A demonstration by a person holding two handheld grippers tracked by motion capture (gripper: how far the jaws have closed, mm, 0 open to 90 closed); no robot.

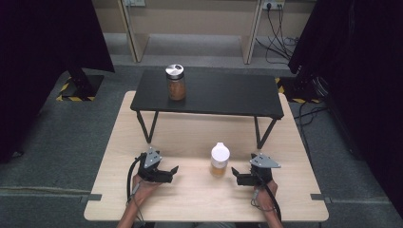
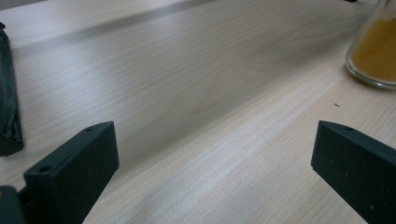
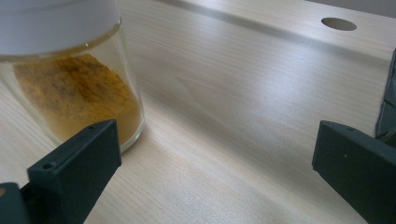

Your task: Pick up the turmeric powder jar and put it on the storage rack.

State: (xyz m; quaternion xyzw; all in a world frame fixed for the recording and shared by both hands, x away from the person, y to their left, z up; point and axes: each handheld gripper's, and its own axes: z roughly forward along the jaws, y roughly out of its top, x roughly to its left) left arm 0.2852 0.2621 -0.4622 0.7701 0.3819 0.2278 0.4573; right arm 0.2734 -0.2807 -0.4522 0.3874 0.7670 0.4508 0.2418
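Right gripper (image 1: 236, 174) low, jaws apart, beside spice jar (image 1: 219, 160)

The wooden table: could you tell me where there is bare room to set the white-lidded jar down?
On the wooden table, bare patches lie between the left gripper and the white-lidded jar, and along the near edge. The black shelf is bare right of the silver-lidded jar. It is tightest between the white-lidded jar and the right gripper.

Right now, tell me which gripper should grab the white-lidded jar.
Right. The right gripper sits open just beside the jar, which looms close by its jaw in its own view. The left gripper, also open, is farther off.
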